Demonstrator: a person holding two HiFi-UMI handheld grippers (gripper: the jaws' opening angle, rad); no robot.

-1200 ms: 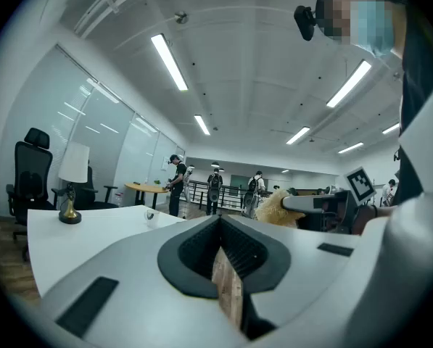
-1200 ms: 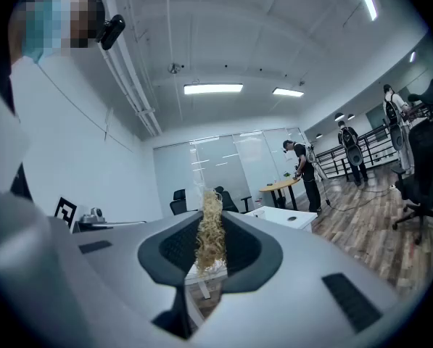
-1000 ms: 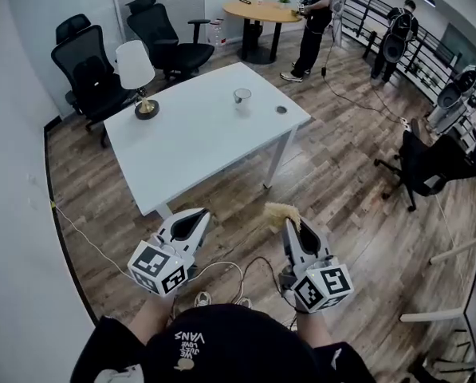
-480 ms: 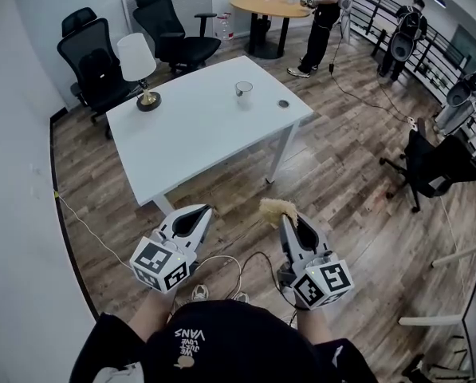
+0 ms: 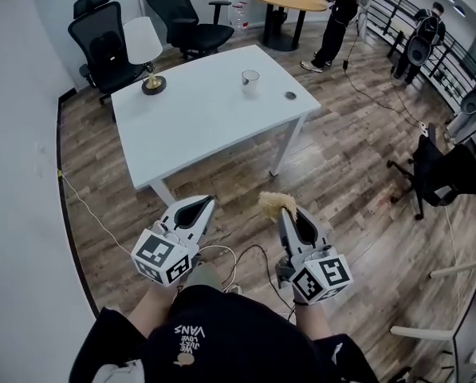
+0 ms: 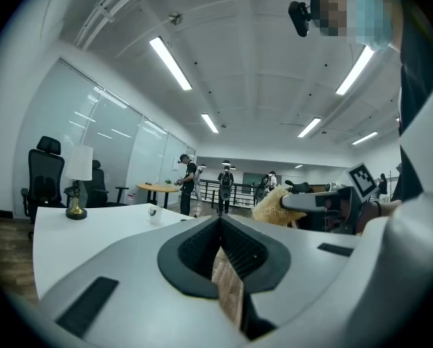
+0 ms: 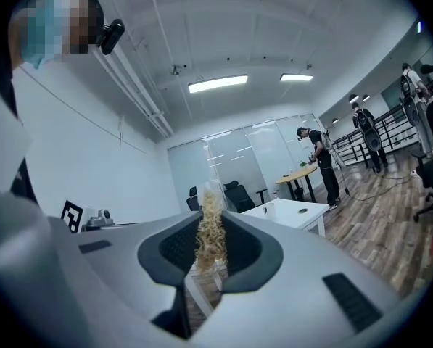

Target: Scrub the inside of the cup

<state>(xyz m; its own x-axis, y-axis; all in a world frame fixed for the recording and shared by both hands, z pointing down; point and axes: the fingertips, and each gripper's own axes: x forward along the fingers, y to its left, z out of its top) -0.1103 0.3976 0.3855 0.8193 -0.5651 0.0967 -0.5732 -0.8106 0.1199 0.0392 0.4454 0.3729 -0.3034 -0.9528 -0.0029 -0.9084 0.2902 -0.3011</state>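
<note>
- Between the fingers of the right gripper (image 5: 284, 214), clamped tight: a straw-coloured scrubber (image 7: 210, 238).
- Just left of it, the left gripper (image 5: 204, 204), fingers closed on nothing.
- Well ahead of both, the cup (image 5: 250, 80) stands upright on the white bench (image 5: 198, 126).

Open wood floor (image 5: 222, 190) lies ahead at 12 o'clock, up to the white table (image 5: 198, 130), crossed only by a thin cable (image 5: 86, 210) trailing at 10. The table's near half gives wide room to reach over. On its far part stand the cup (image 5: 250, 81) at 12, a small dark disc (image 5: 290, 96) near it at 1, and a lamp (image 5: 146, 50) on the corner at 11. A white wall (image 5: 14, 214) closes off 9. Black office chairs (image 5: 110, 42) stand beyond the table at 11, and another chair (image 5: 445, 170) sits at 3, well apart.
</note>
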